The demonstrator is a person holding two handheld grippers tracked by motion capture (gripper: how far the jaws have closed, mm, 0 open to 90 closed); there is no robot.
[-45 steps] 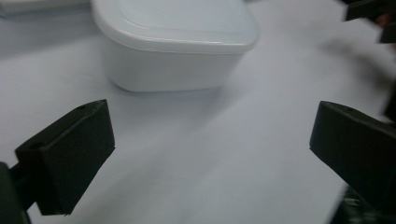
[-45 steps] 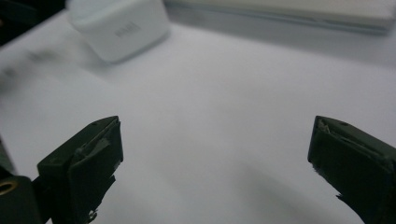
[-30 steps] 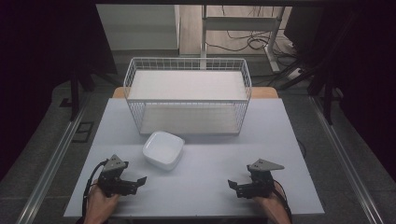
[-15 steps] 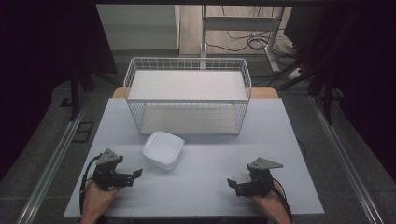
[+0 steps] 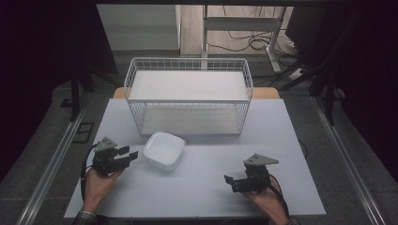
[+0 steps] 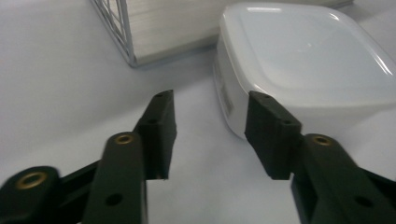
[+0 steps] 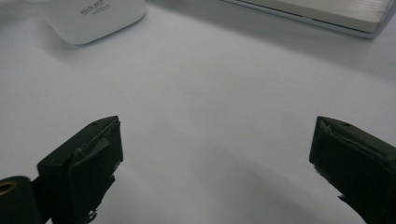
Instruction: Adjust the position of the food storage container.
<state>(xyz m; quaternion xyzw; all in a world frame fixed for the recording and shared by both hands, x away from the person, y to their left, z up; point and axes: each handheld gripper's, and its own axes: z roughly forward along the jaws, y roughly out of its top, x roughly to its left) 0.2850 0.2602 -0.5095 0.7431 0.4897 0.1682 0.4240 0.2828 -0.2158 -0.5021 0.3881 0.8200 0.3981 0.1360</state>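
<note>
Left gripper (image 5: 123, 154) low at the near left of the white table (image 5: 291, 140), jaws apart and aimed at the left side of the white lidded container (image 5: 164, 150), one jaw just beside its corner, likely lining up for a grasp. Container resting flat on the table, just in front of the white wire basket (image 5: 187, 68), which stands at the far middle. Right gripper (image 5: 231, 182) parked near right, jaws wide apart over bare table, holding nothing, apparently waiting well clear of the container.
</note>
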